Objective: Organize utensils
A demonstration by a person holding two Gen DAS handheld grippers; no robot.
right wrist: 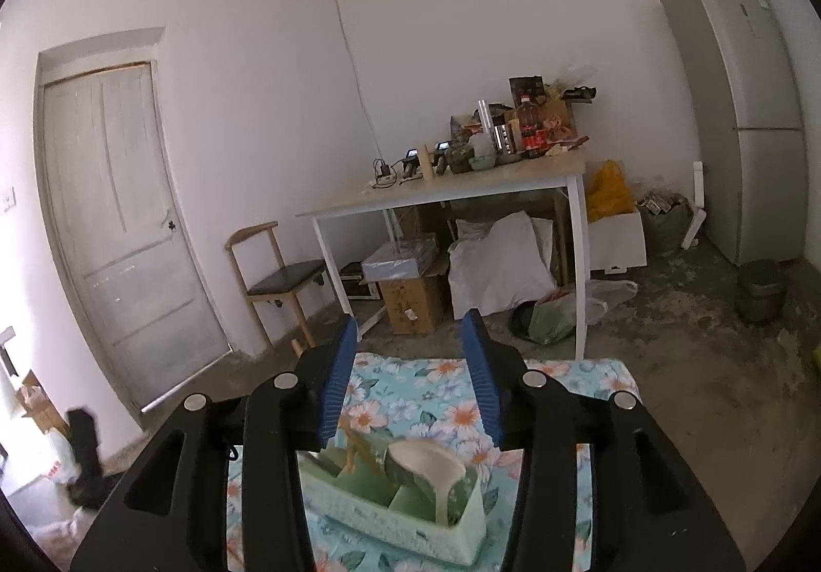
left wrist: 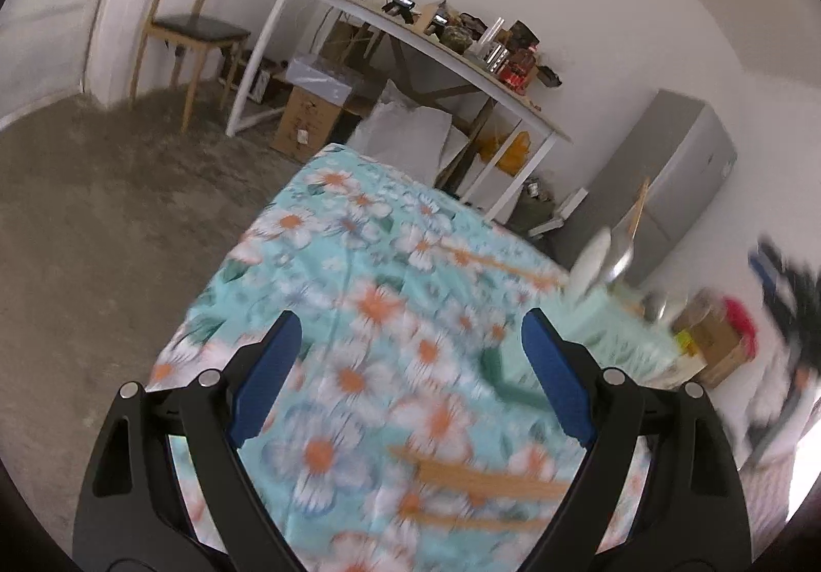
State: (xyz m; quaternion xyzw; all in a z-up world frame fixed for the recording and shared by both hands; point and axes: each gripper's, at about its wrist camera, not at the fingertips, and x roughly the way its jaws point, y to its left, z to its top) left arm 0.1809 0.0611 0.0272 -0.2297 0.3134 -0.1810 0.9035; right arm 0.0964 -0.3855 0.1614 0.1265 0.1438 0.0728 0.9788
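Two grippers, left [left wrist: 410, 367] and right [right wrist: 410, 367], have empty parted jaws; careless lowering may tip the green holder [right wrist: 410, 520] at lower centre.

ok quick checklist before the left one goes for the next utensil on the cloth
1. Left hand-held gripper empty and open: ok, nothing between its blue pads.
2. Utensil to pick within view: ok, wooden chopsticks lie on the floral tablecloth just ahead, though blurred.
3. Right hand-held gripper free of any utensil: ok, jaws apart with nothing between them.
4. Green organizer box upright on the cloth: ok.
5. Room left in the box: cannot tell, a white ladle and other handles already fill the visible compartments.
6. Left view sharp enough to aim: not ok, motion blur.
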